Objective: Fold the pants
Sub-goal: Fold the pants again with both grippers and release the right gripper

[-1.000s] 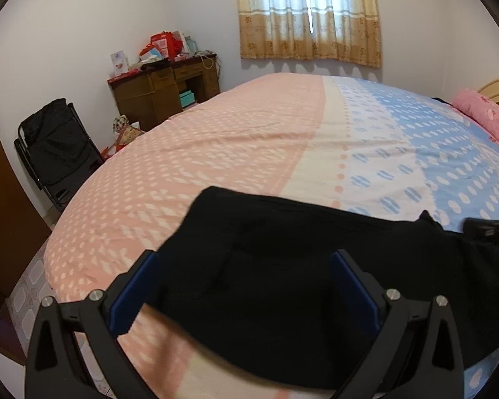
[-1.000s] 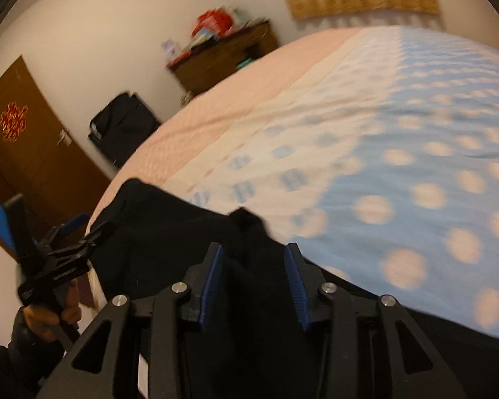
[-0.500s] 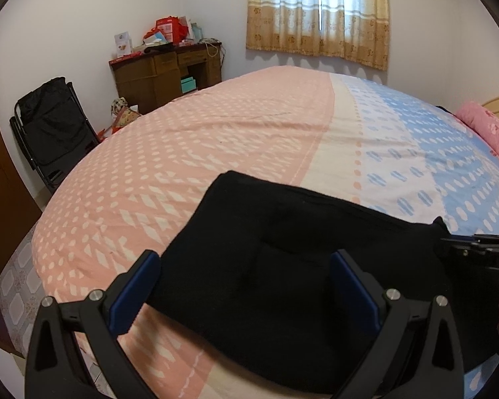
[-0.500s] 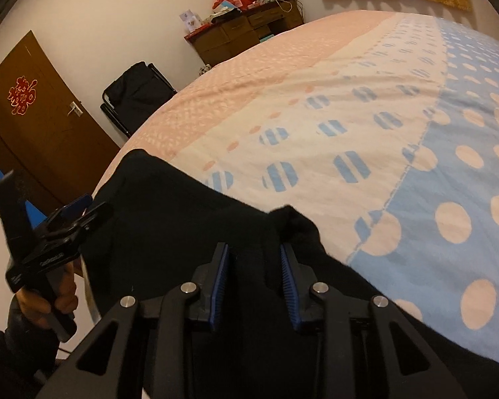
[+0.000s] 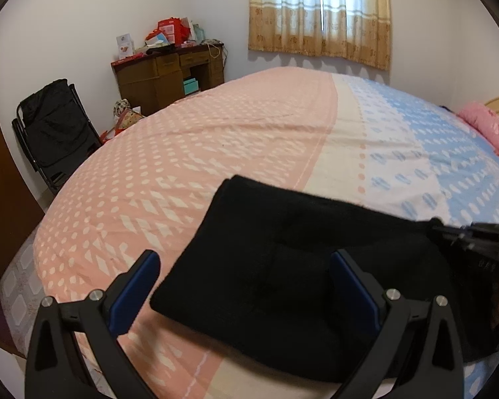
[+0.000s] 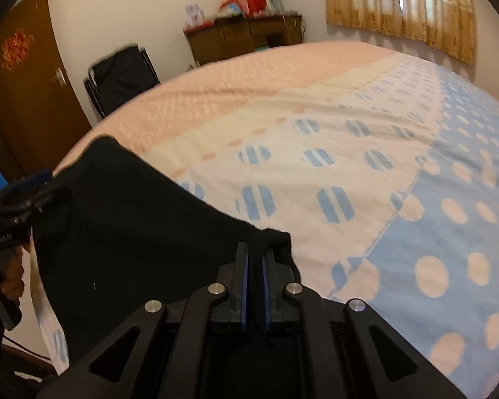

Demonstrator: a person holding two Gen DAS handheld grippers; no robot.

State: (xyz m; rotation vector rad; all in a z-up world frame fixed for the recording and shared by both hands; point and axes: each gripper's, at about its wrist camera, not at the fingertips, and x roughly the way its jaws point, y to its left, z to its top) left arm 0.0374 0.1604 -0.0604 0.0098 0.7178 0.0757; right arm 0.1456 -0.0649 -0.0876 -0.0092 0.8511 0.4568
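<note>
The black pants lie folded flat on the near part of the bed, with their far corner toward the pink side. My left gripper is open, its blue pads wide apart just above the near part of the pants. My right gripper is shut on a bunched corner of the pants at their right end. The right gripper also shows at the right edge of the left wrist view, and the left gripper at the left edge of the right wrist view.
The bed cover runs pink, cream and blue. A pink pillow lies at the far right. A wooden desk with clutter, a black folding chair and a brown door stand beyond the bed's left side.
My right gripper's jaws have closed from partly open to tight on the pants corner. The left gripper has pulled back a little, staying open over the pants.
</note>
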